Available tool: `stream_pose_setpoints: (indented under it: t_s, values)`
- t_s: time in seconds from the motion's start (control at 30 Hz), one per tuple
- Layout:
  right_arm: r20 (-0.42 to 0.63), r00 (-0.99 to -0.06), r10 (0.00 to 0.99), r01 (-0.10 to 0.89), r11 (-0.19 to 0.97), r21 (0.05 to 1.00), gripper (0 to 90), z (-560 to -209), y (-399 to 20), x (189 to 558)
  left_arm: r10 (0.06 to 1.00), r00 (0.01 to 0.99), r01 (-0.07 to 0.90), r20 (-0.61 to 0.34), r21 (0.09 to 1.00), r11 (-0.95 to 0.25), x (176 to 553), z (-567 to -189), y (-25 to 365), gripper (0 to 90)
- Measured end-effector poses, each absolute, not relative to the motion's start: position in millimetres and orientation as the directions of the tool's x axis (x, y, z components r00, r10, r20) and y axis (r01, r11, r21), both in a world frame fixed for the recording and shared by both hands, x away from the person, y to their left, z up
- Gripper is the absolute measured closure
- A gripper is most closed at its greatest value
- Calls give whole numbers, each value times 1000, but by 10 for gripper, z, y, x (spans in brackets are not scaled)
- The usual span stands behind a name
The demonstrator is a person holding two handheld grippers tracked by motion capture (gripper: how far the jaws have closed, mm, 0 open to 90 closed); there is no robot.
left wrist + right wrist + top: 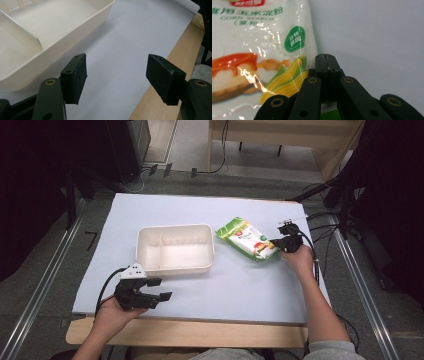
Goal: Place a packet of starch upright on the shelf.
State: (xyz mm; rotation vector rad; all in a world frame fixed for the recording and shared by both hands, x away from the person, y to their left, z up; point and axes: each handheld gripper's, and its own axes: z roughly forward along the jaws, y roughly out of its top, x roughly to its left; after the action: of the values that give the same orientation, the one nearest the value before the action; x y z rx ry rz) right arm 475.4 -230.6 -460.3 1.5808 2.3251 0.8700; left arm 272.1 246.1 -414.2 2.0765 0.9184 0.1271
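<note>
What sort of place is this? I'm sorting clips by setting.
Probably a lab or recording workspace, not a kitchen: a table under a pale sheet, metal rails along the floor at both sides, loose cables, and a person's hand-held gripper beside a cream bin.

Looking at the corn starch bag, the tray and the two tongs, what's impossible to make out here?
- Right tongs: shut beside the corn starch bag; whether they pinch its edge, their own arms hide.
- Bag's top and bottom: cut off by the right gripper view's edges; its print is too small in the high view.
- White tray: far end cut off in the left gripper view.
- Left tongs: open, nothing between them.
</note>
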Motion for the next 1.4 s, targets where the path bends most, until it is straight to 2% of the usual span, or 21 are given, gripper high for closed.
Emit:
stream_pose_setpoints:
  t_s: [0.37, 0.57, 0.73, 0.83, 0.93, 0.97, 1.0, 1.03, 1.17, 1.4]
  values:
    - [189, -470, 862, 773, 299, 560, 900, -4560, -2191, 4262, 629, 744, 554, -225, 735, -392, 2792, -4134, 2387, 337]
    - [247, -504, 828, 782, 316, 537, 900, -4537, -2061, 4105, 621, 753, 549, -217, 729, -410, 2825, -4127, 2364, 337]
    - [261, -483, 836, 791, 288, 540, 900, -4485, -2087, 4103, 618, 754, 548, -222, 730, -407, 2836, -4128, 2352, 337]
    - [253, -468, 847, 772, 252, 583, 808, -4360, -2140, 4155, 620, 754, 547, -219, 730, -408, 2838, -4136, 2351, 339]
    - [250, -459, 853, 762, 234, 603, 764, -4296, -2137, 4216, 619, 754, 548, -220, 731, -407, 2840, -4137, 2352, 339]
    - [255, -445, 859, 763, 214, 610, 648, -4262, -2106, 4294, 621, 752, 548, -219, 731, -407, 2838, -4138, 2350, 339]
    - [255, -445, 859, 763, 214, 610, 648, -4262, -2106, 4294, 622, 753, 549, -216, 728, -410, 2835, -4137, 2350, 339]
    - [268, -427, 864, 774, 196, 602, 573, -4266, -2092, 4402, 622, 753, 548, -216, 729, -411, 2833, -4141, 2350, 340]
    - [260, -395, 881, 792, 184, 582, 459, -4287, -2085, 4591, 624, 751, 550, -215, 727, -411, 2831, -4143, 2356, 339]
    - [268, -357, 895, 802, 146, 580, 384, -4380, -2083, 4850, 626, 749, 552, -216, 726, -410, 2822, -4146, 2368, 339]
